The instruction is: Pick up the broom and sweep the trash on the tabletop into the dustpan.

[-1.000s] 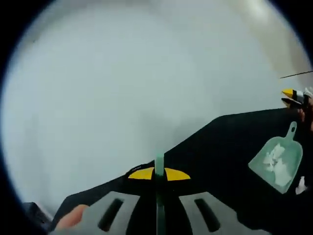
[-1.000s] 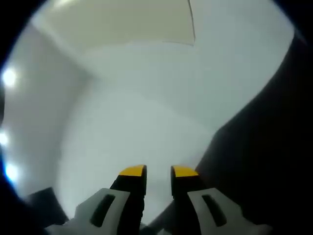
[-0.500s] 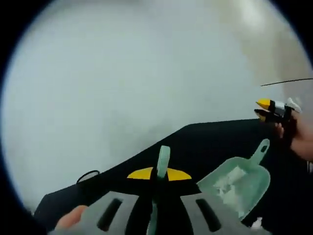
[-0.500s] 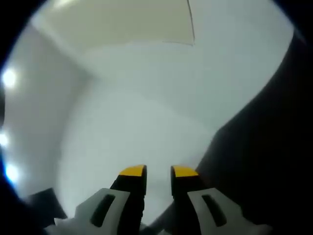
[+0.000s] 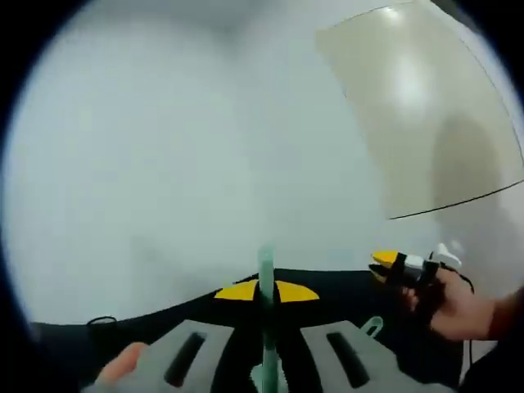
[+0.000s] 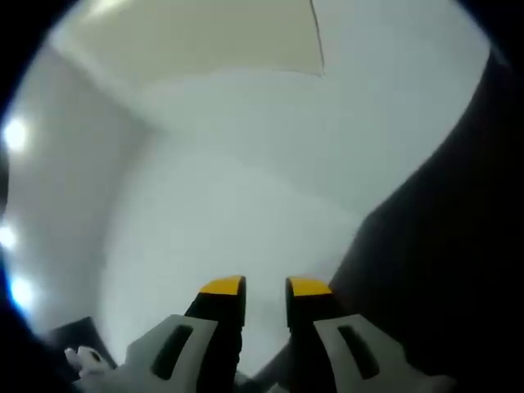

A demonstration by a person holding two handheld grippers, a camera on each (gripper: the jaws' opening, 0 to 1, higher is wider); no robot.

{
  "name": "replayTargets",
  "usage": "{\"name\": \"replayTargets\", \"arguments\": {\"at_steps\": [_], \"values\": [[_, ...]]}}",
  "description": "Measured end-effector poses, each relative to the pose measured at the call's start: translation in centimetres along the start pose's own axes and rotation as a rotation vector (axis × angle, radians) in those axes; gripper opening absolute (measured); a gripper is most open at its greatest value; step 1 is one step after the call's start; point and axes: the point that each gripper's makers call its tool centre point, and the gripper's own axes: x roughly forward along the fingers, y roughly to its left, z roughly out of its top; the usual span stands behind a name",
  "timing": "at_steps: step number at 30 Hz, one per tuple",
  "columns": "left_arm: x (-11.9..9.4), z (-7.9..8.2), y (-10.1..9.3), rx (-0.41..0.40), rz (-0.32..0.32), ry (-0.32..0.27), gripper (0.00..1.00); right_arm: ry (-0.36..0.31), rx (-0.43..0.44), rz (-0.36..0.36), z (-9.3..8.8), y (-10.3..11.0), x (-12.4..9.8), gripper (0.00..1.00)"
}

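While the broom handle (image 5: 266, 278) is pinched upright between the 2 jaws of the left gripper (image 5: 266, 292), the dustpan (image 5: 370, 329) is seen just right of it on the black table (image 5: 344, 291). The right gripper (image 6: 264, 286), held slightly parted and gripping nothing, is raised beyond the table edge.

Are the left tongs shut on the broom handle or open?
Shut: the left tongs have their yellow-tipped jaws closed against the thin pale green broom handle, which rises between them.

Open air ahead of both tools, only the right tool (image 5: 391, 268) beside the dustpan handle (image 5: 372, 327).
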Motion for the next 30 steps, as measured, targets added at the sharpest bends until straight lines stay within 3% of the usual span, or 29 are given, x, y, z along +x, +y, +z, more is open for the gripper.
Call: {"name": "replayTargets", "arguments": {"at_steps": [6,8,10,11,12,13,14,16,18,19,23,24,25,26,28,30], "values": [[-3.3,0.9,4.4,-0.054,0.096,-0.020,0.04,-0.001,0.002,0.002,0.0,0.1,0.0,0.22],[-4.4,1.2,4.7,-0.037,0.098,-0.021,0.04,-0.002,0.003,0.003,0.0,0.1,0.0,0.22],[-5.6,1.7,4.2,-0.015,0.028,-0.022,0.04,-0.003,0.004,0.004,-0.1,0.2,0.0,0.22],[-6.1,2.5,3.7,-0.047,-0.025,-0.057,0.04,-0.002,0.004,0.003,-0.1,0.2,0.0,0.22],[-6.7,3.2,3.1,-0.107,-0.091,-0.078,0.04,-0.001,0.002,0.003,-0.1,0.2,0.0,0.22],[-7.1,3.2,2.5,-0.167,-0.154,-0.059,0.04,-0.001,0.001,0.002,-0.1,0.1,0.1,0.22],[-7.5,3.1,2.1,-0.240,-0.192,-0.035,0.04,0.000,0.001,0.002,-0.1,0.1,0.1,0.22],[-8.4,3.6,0.8,-0.400,-0.278,-0.047,0.04,0.000,0.000,0.000,-0.1,0.0,0.1,0.21],[-9.0,2.5,-1.1,-0.473,-0.339,0.015,0.04,-0.002,0.001,-0.001,0.0,0.0,0.1,0.21],[-9.3,1.3,-2.9,-0.498,-0.386,0.074,0.04,-0.002,0.001,-0.002,0.0,0.0,0.1,0.21],[-9.2,-2.5,-5.5,-0.428,-0.377,0.180,0.04,-0.001,-0.004,-0.005,0.0,-0.1,0.1,0.21],[-8.9,-3.7,-5.3,-0.419,-0.353,0.206,0.04,-0.001,-0.004,-0.006,0.0,-0.1,0.1,0.21],[-8.5,-3.5,-4.4,-0.418,-0.316,0.150,0.04,-0.002,-0.003,-0.006,0.0,-0.1,0.1,0.21],[-8.6,-3.8,-3.8,-0.479,-0.306,0.178,0.04,-0.002,-0.002,-0.007,0.0,-0.2,0.1,0.21],[-8.6,-4.5,-1.9,-0.471,-0.260,0.219,0.04,0.000,-0.001,-0.007,0.0,-0.1,0.0,0.21],[-8.4,-4.9,-0.6,-0.485,-0.245,0.221,0.05,0.002,0.001,-0.005,-0.1,0.0,0.0,0.21]]}}
